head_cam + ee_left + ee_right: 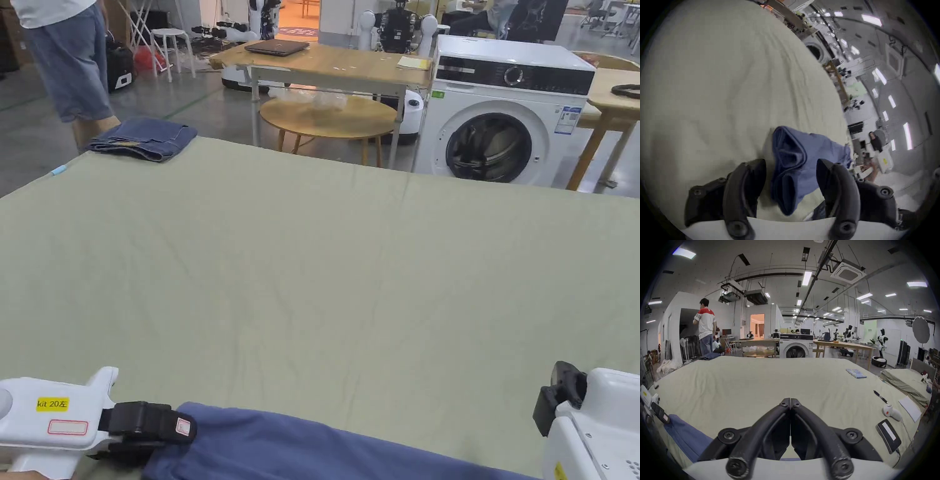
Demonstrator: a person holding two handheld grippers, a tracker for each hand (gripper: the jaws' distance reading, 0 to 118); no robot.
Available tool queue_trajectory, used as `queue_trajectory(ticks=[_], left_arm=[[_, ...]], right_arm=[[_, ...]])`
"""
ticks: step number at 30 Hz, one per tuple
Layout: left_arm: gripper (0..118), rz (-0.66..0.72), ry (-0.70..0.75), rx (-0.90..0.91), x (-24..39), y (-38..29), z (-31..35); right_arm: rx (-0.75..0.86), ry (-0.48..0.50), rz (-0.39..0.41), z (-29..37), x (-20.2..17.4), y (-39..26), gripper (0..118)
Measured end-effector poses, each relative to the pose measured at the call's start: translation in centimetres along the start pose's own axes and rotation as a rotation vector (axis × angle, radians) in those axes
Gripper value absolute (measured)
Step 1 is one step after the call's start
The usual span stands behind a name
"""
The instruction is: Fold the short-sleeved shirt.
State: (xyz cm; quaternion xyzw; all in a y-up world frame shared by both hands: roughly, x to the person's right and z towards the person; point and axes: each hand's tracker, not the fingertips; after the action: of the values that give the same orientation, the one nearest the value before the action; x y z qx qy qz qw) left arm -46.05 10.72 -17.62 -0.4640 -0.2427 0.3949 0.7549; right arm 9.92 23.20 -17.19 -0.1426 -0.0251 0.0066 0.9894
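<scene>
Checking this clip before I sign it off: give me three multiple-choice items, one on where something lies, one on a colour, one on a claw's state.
1. Where is the folded denim garment?
A. far left corner of the green sheet
B. inside the washing machine
C. under the right claw

2. What colour is the shirt at the near edge?
A. red
B. blue
C. white

3. How is the left claw?
A. shut on the shirt
B. shut on nothing
C. open

Answers:
1 A, it rests on the sheet's far left corner in the head view.
2 B, the cloth is blue.
3 C, the left gripper view shows its jaws apart on either side of the shirt's edge.
</scene>
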Motion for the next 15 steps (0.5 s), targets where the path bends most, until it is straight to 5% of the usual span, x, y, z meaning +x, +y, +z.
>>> queue_trajectory(ticks=[5, 8, 15], left_arm=[[59, 0.092, -0.161, -0.051, -0.8, -0.7, -2.4], [10, 0.087, -0.039, -0.037, -0.3, -0.8, -3.7], [2, 0.050, 0.019, 0.008, 3.0, -1.7, -2.7]], right_arm=[[-0.009, 0.000, 0.002, 0.0, -0.2, 0.0, 0], [-0.012, 0.005, 0.006, 0.0, -0.4, -0.1, 0], [-0.024, 0.021, 0.008, -0.3, -0.5, -0.1, 0]])
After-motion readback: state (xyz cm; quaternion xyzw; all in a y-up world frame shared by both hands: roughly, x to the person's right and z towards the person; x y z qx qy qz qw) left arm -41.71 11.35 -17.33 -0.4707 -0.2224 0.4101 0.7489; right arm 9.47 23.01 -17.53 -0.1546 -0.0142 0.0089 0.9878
